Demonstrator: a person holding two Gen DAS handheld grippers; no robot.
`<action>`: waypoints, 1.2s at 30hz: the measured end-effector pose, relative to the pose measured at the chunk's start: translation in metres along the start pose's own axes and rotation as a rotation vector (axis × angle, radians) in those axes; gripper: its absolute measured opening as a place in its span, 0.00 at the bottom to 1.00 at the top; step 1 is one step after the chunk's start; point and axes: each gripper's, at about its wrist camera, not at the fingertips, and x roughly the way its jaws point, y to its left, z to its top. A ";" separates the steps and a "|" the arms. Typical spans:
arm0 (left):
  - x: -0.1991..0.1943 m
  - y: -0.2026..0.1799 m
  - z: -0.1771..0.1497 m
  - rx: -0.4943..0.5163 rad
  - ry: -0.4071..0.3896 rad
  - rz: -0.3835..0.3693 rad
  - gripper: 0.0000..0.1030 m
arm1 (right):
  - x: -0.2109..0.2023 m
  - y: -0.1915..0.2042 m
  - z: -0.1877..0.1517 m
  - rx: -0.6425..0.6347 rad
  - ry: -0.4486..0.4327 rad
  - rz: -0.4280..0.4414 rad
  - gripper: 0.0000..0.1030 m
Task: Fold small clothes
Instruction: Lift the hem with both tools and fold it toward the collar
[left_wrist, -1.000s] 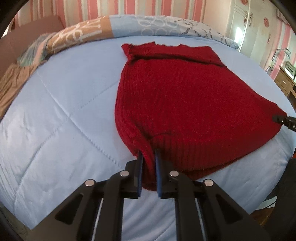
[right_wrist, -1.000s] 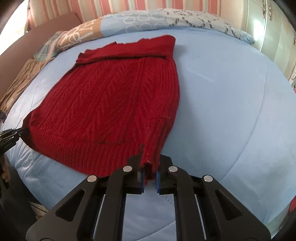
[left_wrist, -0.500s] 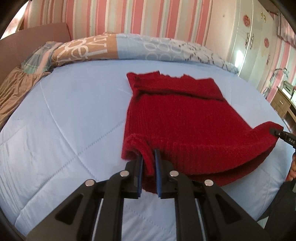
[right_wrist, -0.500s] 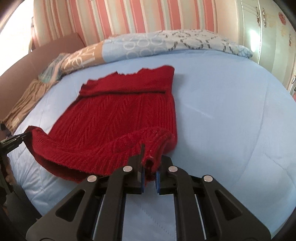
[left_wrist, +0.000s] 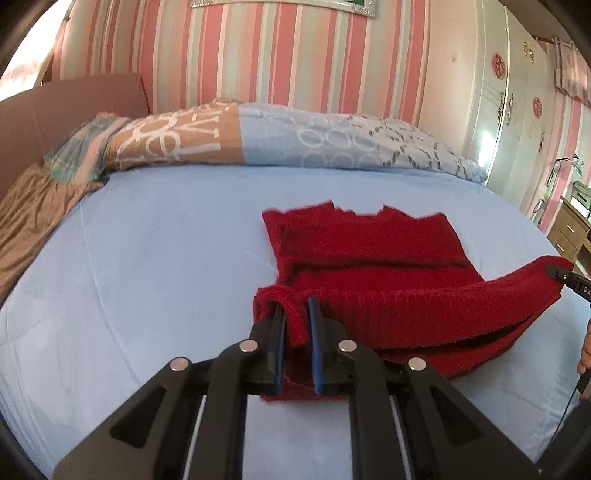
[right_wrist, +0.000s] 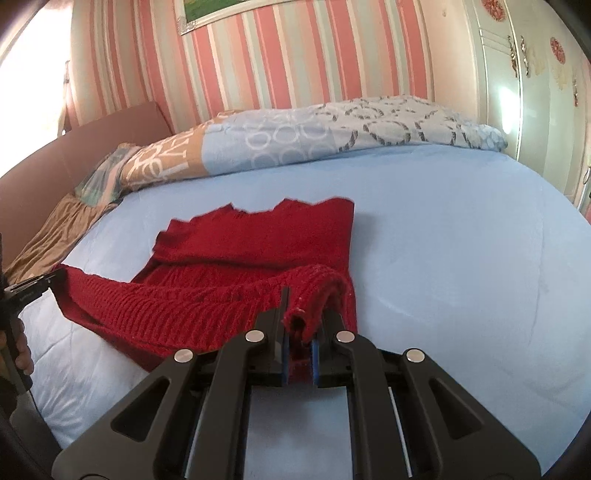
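- Striped pink wallpaper (left_wrist: 295, 55) backs the room, and we work over a bed (left_wrist: 147, 258) spread with a pale blue sheet.
- At the far end of the bed lies a patterned duvet (left_wrist: 295, 140), tan on the left and blue on the right.
- On the right stands a white wardrobe (left_wrist: 517, 110).
- Our sweater (left_wrist: 369, 251), a red knit, lies on the sheet with its far part flat.
- We hold its ribbed hem (left_wrist: 424, 306) raised off the sheet between both tools, and it hangs as a band over the flat part.
- Our left tool (left_wrist: 295, 317) is clamped on the left corner of the hem, a roll of knit pinched between its blue pads.
- Our right tool (right_wrist: 301, 321) is clamped on the right corner, and the knit curls over its tips.
- From the left wrist we see the right tool's tip (left_wrist: 565, 277) at the far right, touching the red corner.
- From the right wrist we see the left tool's tip (right_wrist: 33, 288) at the far left, on the other corner.
- Below it, at the left edge of that view, part of our left hand (right_wrist: 18, 350) shows.
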 end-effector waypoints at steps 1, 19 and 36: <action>0.007 -0.001 0.010 0.000 -0.015 -0.001 0.11 | 0.005 -0.001 0.005 0.006 -0.009 -0.003 0.08; 0.129 0.010 0.112 -0.005 -0.124 0.048 0.11 | 0.127 -0.027 0.095 0.036 -0.091 -0.028 0.08; 0.279 0.025 0.115 0.038 0.055 0.133 0.08 | 0.266 -0.052 0.101 0.056 0.119 -0.071 0.08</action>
